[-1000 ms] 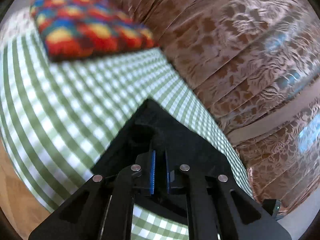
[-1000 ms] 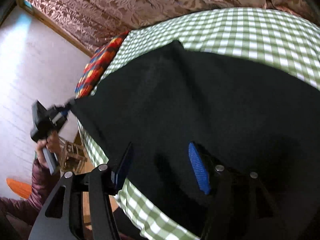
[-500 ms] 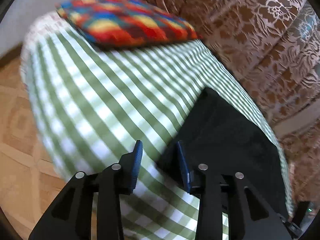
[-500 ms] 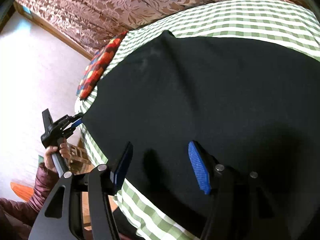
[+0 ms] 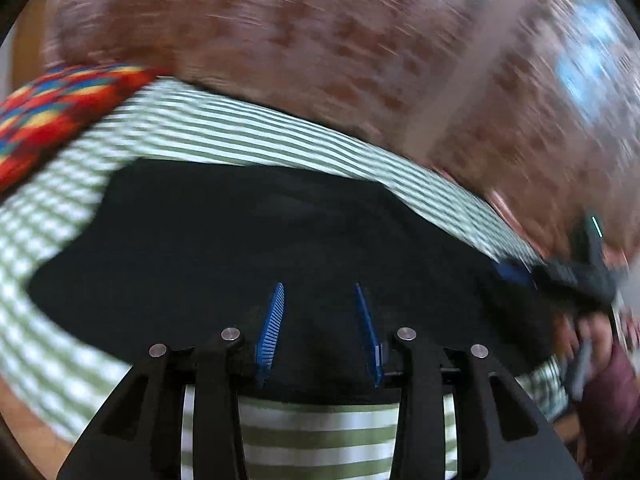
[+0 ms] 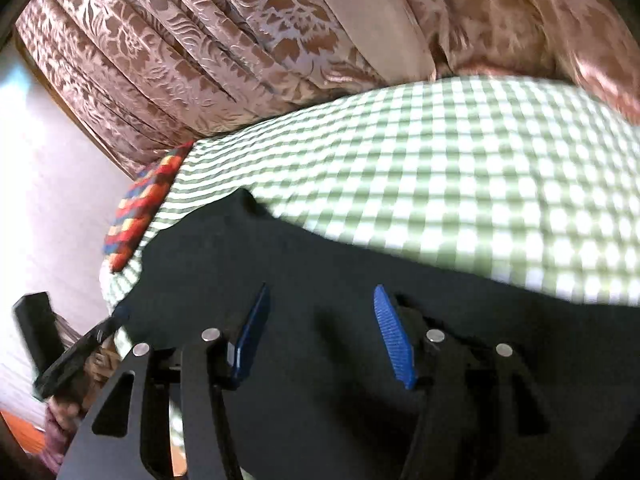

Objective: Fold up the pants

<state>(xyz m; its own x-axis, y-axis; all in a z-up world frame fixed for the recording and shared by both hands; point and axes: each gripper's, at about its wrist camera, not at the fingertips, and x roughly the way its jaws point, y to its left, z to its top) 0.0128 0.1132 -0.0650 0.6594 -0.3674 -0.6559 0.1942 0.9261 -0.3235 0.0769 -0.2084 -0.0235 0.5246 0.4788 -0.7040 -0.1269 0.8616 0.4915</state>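
My left gripper (image 5: 320,332) has let go of the pants (image 5: 248,248) and swung back over them; both jaws stand released. Pants lie on the bed (image 6: 460,168). Next: grasp an edge for 1 more fold.

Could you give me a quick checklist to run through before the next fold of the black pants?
1. Left gripper free of cloth: ok; its fingers stand apart over the black pants with nothing pinched.
2. Right gripper free of cloth: ok; also apart, above the fabric.
3. Pants lying flat on the checked bedspread: ok in the part that shows, though the left view is blurred.
4. Colourful pillow clear of the pants: ok; it lies apart, at the bed's end.
5. Whole outline of the pants visible: cannot tell.
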